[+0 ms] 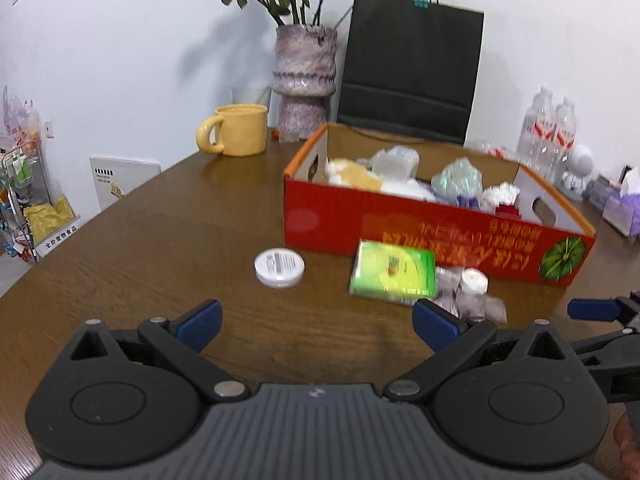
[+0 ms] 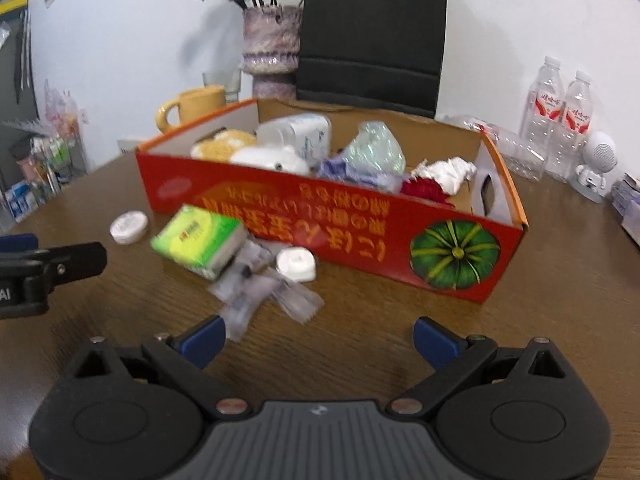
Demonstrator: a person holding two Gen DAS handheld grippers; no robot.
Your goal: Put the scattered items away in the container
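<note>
A red cardboard box (image 1: 400, 224) (image 2: 360, 220) holds several items. In front of it on the brown table lie a green tissue pack (image 1: 394, 272) (image 2: 198, 240), a flat white round tin (image 1: 279, 267) (image 2: 129, 227), a small white roll (image 1: 474, 282) (image 2: 296, 264) and clear plastic wrappers (image 1: 472, 304) (image 2: 264, 292). My left gripper (image 1: 316, 326) is open and empty, just short of the tissue pack. My right gripper (image 2: 318, 342) is open and empty, just short of the wrappers.
Behind the box stand a yellow mug (image 1: 236, 130), a vase of dried flowers (image 1: 304, 80) and a black paper bag (image 1: 412, 68). Water bottles (image 2: 560, 120) and a small white figure (image 2: 596, 168) stand at the right. A shelf rack (image 1: 24, 196) stands at the left.
</note>
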